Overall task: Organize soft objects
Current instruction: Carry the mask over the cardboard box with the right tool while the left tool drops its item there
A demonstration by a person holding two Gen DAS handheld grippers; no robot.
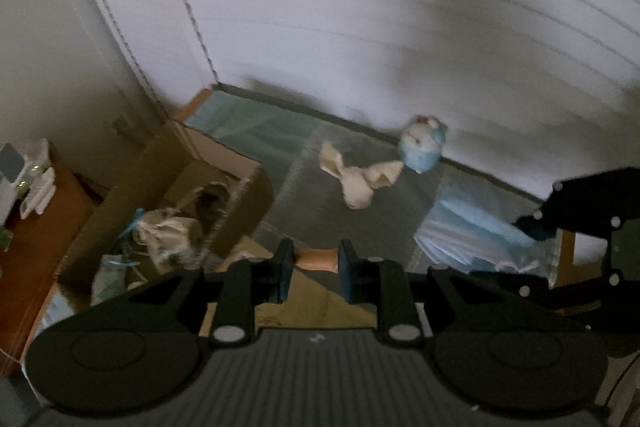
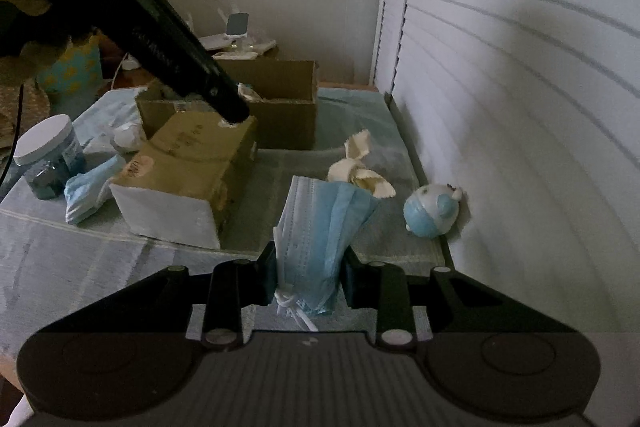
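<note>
My right gripper (image 2: 308, 275) is shut on a stack of blue face masks (image 2: 320, 227) and holds it above the towel-covered table; the masks also show in the left wrist view (image 1: 472, 231). My left gripper (image 1: 314, 267) hovers over the flap of an open cardboard box (image 1: 180, 187), its jaws set around a small peach-coloured piece (image 1: 318, 259). A cream cloth bow (image 2: 360, 171) and a round blue and white plush (image 2: 432, 211) lie near the shutter wall; the left wrist view shows the bow (image 1: 356, 179) and the plush (image 1: 424, 147) too.
The box (image 2: 224, 115) holds cloth items (image 1: 168, 231). A white-lidded jar (image 2: 48, 155), a crumpled blue mask (image 2: 88, 187) and a white ball (image 2: 128, 137) sit at the left. A ribbed shutter (image 2: 520, 107) bounds the right side.
</note>
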